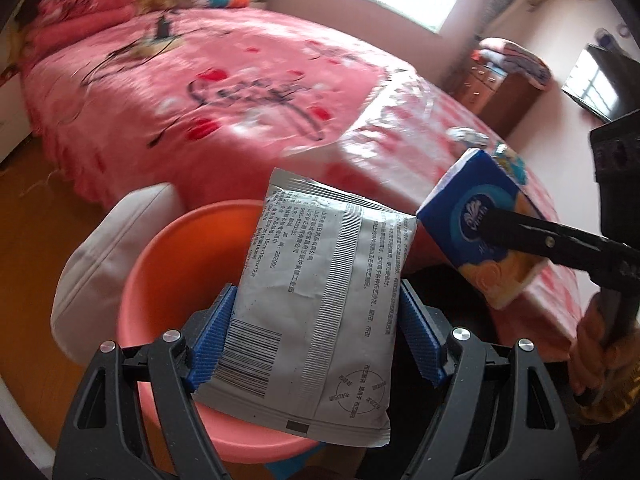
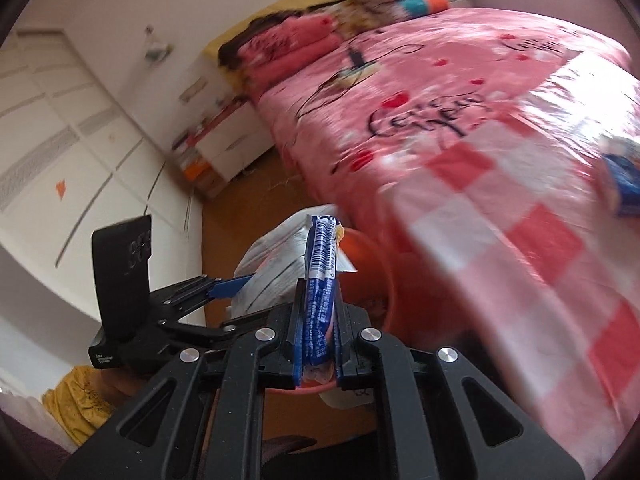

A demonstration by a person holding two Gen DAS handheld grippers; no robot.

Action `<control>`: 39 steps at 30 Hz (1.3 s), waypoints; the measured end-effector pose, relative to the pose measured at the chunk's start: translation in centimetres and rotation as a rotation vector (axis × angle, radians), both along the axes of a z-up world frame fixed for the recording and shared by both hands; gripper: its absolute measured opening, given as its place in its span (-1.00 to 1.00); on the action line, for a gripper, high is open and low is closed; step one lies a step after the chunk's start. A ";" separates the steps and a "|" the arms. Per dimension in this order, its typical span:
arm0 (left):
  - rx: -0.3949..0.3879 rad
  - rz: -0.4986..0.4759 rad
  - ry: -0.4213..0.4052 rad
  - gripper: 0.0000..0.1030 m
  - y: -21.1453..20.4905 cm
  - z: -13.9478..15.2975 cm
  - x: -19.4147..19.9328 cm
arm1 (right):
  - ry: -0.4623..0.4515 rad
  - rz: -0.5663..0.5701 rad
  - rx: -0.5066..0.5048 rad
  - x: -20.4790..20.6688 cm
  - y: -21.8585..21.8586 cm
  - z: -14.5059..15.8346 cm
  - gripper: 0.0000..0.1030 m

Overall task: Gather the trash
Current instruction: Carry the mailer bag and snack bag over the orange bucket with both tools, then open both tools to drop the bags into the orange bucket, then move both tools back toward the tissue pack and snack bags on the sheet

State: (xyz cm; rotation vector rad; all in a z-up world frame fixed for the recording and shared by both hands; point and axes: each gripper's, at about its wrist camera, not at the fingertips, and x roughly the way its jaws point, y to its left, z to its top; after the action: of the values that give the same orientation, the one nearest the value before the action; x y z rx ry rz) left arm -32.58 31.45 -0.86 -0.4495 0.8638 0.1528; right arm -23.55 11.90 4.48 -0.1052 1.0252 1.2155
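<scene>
My left gripper (image 1: 316, 314) is shut on a grey foil packet (image 1: 320, 264) printed with a barcode and text, its blue pads pressing both side edges. The packet hangs over an orange plastic basin (image 1: 172, 264) on the floor. From the right comes my right gripper (image 1: 490, 222), shut on a blue and orange tissue pack (image 1: 460, 208) beside the packet. In the right wrist view the right gripper (image 2: 318, 300) pinches the tissue pack (image 2: 322, 248) edge-on above the basin (image 2: 374, 268). The left gripper (image 2: 244, 280) holds the packet (image 2: 276, 252) just to its left.
A bed with a pink cover (image 1: 240, 100) fills the space behind the basin, its foot under a clear plastic sheet (image 2: 500, 200). More blue wrappers (image 2: 624, 184) lie there. A white cushion (image 1: 92, 264) touches the basin's left side. A white wardrobe (image 2: 60, 140) lines the wooden floor.
</scene>
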 end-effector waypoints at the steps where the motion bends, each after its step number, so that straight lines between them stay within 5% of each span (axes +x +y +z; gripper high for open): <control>1: 0.002 0.015 0.011 0.53 0.4 -0.5 -0.2 | -0.003 0.011 -0.006 -0.3 0.4 -0.3 -0.78; 3: 0.015 0.044 0.048 0.54 1.0 -1.4 -0.4 | 0.000 0.042 -0.032 -1.1 2.0 -1.3 -0.76; 5: 0.029 0.083 0.106 0.55 1.6 -2.4 -0.5 | 0.003 0.043 -0.083 -1.4 3.2 -2.7 -0.46; 7: 0.020 0.123 0.130 0.56 2.5 -3.0 -0.8 | 0.009 0.025 -0.094 -1.3 3.1 -3.4 0.35; 13: 0.027 0.153 0.098 0.63 3.5 -2.2 -1.0 | -0.057 -0.069 -0.082 -0.3 0.4 -2.6 0.72; 24: 0.088 0.058 0.020 0.65 -0.4 -1.1 1.9 | -0.168 -0.183 -0.026 1.4 -4.1 -0.6 0.80; 34: 0.037 0.055 -0.025 0.67 -1.8 0.6 2.7 | -0.138 -0.293 0.062 3.8 -8.0 0.2 0.82; 39: 0.074 0.063 -0.002 0.67 -3.5 1.5 4.1 | -0.135 -0.332 0.104 4.9 -10.1 0.3 0.84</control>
State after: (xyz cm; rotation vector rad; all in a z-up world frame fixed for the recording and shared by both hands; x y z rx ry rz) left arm -28.50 27.97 0.59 -0.4072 0.8392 0.2412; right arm -18.64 1.75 4.78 0.0622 0.8226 0.9425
